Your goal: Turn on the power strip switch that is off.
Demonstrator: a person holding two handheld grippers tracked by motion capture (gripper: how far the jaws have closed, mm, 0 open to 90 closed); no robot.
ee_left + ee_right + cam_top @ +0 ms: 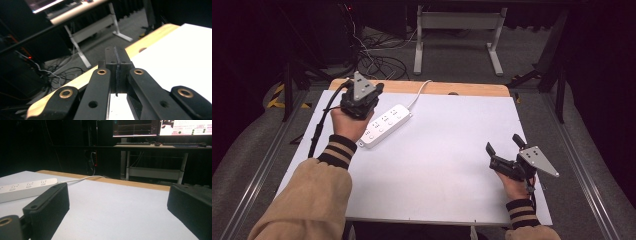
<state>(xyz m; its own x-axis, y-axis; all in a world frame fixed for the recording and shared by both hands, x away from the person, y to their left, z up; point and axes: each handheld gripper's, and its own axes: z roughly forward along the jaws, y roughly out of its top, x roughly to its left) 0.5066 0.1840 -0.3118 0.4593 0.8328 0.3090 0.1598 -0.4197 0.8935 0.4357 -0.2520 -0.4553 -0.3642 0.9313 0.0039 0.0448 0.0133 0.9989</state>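
Left tongs [360, 95]: up off the surface at the far-left corner, held in the person's left hand, grey three-cornered plate on top. In the left gripper view the two jaws are pressed flat together, nothing between them; they're closed and empty.
Right tongs [506, 148]: down low at the near-right part of the surface, in the person's right hand, pointing away toward the far side. Jaws spread wide apart, wide open, with nothing in the gap.
Power strip [385, 125]: white, lying flat on the surface, set on a slant just beside the left hand, on its right in the high view. Touched by neither pair of tongs. The right gripper view has it off at the left, well apart from those jaws.
Cord [421, 91]: white, running from the strip's far end up over the back edge of the surface.
Surface [447, 150]: white sheet over a wooden top, the wood showing as a strip along the far edge.
Sleeves: tan, with dark striped cuffs on both wrists.
Background: a desk with lit monitors [160, 127] beyond the far edge, cables tangled on the floor.
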